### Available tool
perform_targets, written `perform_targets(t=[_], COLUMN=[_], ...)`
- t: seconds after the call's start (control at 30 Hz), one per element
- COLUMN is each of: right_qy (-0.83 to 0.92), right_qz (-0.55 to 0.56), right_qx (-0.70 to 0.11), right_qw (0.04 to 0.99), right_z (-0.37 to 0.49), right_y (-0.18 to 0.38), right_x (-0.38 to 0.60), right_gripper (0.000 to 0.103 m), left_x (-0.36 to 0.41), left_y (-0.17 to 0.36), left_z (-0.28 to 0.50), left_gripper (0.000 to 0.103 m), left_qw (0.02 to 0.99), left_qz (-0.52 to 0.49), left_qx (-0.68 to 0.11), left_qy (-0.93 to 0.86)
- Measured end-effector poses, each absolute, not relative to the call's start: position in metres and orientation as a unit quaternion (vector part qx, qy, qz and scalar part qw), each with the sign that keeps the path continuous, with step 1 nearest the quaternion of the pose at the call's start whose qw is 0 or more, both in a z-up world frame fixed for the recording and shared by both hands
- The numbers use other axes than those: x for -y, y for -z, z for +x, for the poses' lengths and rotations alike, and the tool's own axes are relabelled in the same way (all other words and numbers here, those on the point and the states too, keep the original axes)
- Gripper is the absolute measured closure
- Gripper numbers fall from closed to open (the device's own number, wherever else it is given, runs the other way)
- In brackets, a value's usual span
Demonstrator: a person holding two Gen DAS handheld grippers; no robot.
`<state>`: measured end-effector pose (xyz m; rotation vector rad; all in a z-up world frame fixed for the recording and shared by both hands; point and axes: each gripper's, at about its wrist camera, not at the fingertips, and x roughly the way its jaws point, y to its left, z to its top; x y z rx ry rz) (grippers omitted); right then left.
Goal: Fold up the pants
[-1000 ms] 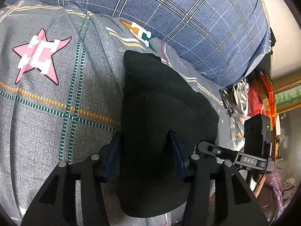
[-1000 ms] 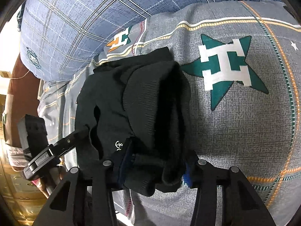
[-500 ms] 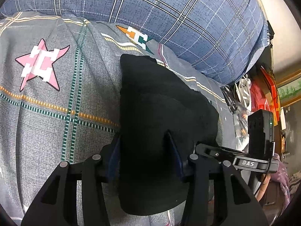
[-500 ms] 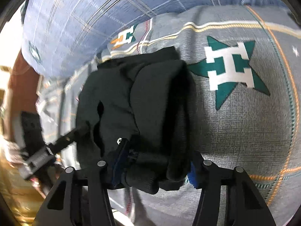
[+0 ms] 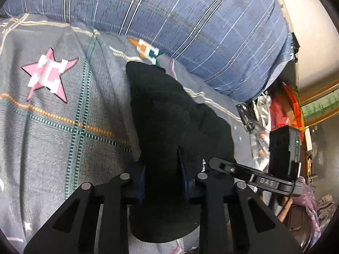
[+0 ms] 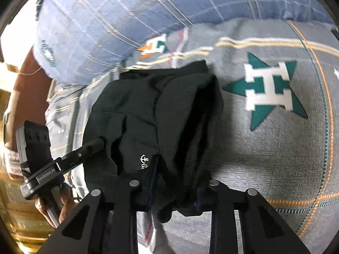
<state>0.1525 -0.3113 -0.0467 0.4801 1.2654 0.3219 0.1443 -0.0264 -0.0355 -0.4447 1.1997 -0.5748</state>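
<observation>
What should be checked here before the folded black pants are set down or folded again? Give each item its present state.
1. Left gripper shut on the pants: ok, cloth fills the gap between its fingers.
2. Right gripper shut on the pants: ok, a thick bunch sits between its fingers.
3. Fold layers lined up: not ok, edges look uneven in the right wrist view.
4. Bedsheet beside the pants bare: ok to the right of them, up to the green star.
5. Blue pillow apart from the pants: ok.
6. Pants resting on the bed or lifted: cannot tell.

Grey star-print bedsheet (image 5: 53,148); blue plaid pillow (image 5: 201,31) behind; bedside clutter (image 5: 275,114)
</observation>
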Motion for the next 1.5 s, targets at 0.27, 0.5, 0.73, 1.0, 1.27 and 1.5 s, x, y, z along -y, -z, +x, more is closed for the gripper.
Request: perform_targets(t=[0.27, 0.5, 0.73, 1.0, 1.27, 1.5], right_qy=[-0.208, -0.220, -0.176, -0.180, -0.168, -0.134], right_qz=[0.201, 0.177, 0.194, 0.244, 0.234, 0.197], right_qx=[-0.548, -0.550, -0.563, -0.503, -0.515, -0.535], right_qw=[0.785, 0.786, 0.784, 0.809, 0.807, 0.810], right_z=[0.147, 0.146, 0.142, 0.080, 0.078, 0.082], right_y=[0.022, 0.032, 0.055, 0.032, 0.040, 0.044], right_x=[0.273, 0.230, 0.228, 0.244, 0.228, 0.228], right_gripper=[0.078, 0.079, 0.065, 0.059, 0.071, 0.093], left_x=[-0.017, -0.042, -0.046, -0.065, -0.061, -0.048], left_y=[0.012, 0.035, 0.054, 0.052, 0.054, 0.060], left_z=[0.124, 0.128, 0.118, 0.067, 0.063, 0.062], left_gripper=[0.081, 0.080, 0.048, 0.044, 0.043, 0.041], left_qw=[0.794, 0.809, 0.824, 0.845, 0.855, 0.860], left_qz=[-0.212, -0.196, -0.157, -0.153, -0.140, -0.094], left_qx=[-0.514, -0.521, -0.529, -0.496, -0.485, -0.491], left_qy=[0.245, 0.189, 0.132, 0.129, 0.124, 0.101])
